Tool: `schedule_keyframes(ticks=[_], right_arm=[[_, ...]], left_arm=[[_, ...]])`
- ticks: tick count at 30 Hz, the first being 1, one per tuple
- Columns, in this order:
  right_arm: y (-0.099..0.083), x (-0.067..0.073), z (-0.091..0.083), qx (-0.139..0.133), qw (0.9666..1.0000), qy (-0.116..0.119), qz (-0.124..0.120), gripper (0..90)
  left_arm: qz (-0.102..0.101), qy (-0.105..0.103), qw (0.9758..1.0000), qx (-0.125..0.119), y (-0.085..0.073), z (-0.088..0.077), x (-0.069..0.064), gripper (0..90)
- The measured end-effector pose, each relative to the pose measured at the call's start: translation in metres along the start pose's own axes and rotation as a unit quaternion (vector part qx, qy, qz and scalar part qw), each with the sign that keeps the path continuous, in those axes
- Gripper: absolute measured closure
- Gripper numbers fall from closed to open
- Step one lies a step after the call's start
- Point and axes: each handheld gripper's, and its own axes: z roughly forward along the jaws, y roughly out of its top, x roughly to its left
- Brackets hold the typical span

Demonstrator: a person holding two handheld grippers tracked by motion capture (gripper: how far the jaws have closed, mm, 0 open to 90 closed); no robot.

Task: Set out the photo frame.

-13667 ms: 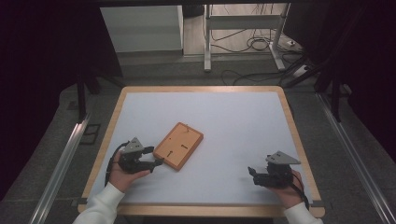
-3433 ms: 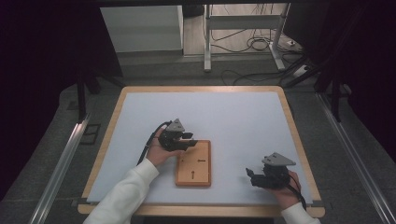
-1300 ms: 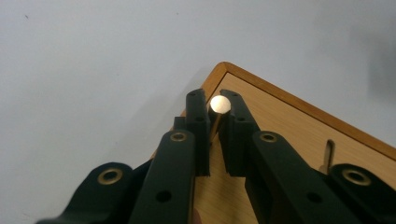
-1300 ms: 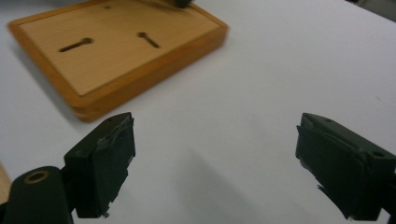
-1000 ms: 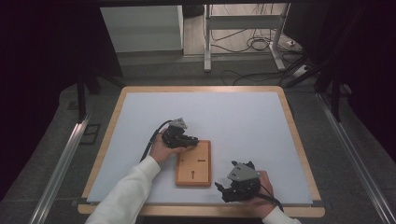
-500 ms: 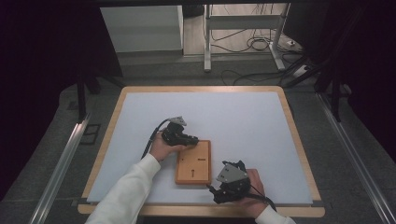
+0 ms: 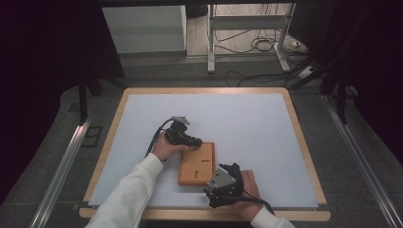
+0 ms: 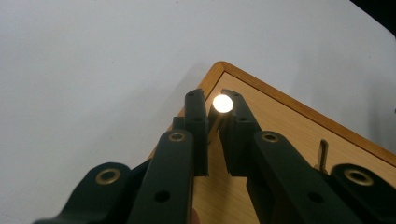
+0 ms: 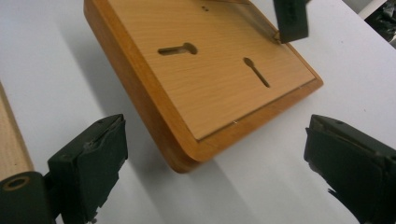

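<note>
On white table mat (image 7: pixel 247 118): wooden board (image 7: pixel 197 164) | left fingers (image 8: pixel 195 122) pinch its peg (image 8: pixel 222 103) | right fingers (image 9: pixel 86 163) wide | dark room

Dim room, dark sides. White-topped tabletop (image 7: pixel 247 114) with wood rim. Grey carpet floor (image 7: pixel 190 71) beyond, white cabinet (image 7: pixel 142 28), metal stand legs (image 7: pixel 211 42), loose cables (image 7: pixel 266 45), aluminium rails (image 7: pixel 62 166) flanking.

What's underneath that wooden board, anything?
The wooden board lies flat on the white table top. Around its edges only that white surface shows. Whatever might be directly beneath it is covered by the board itself.
</note>
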Motion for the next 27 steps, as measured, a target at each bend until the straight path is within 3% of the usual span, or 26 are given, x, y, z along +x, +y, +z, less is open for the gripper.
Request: schedule_keyframes(ticks=[8,16,27], right_arm=[[0.009,0.01,0.017,0.009,0.9983,-0.038,-0.044,8.2],[0.017,0.013,0.014,-0.013,0.9942,-0.074,-0.077,13.2],[0.027,0.001,0.005,-0.031,0.994,-0.067,-0.08,31.2]], left_arm=[[-0.005,-0.004,1.0,0.002,0.0,0.0,0.001,81.6],[0.005,0.022,0.9997,-0.004,0.001,0.0,-0.003,84.0],[0.007,0.036,0.9993,-0.009,0.002,0.002,-0.002,83.7]])
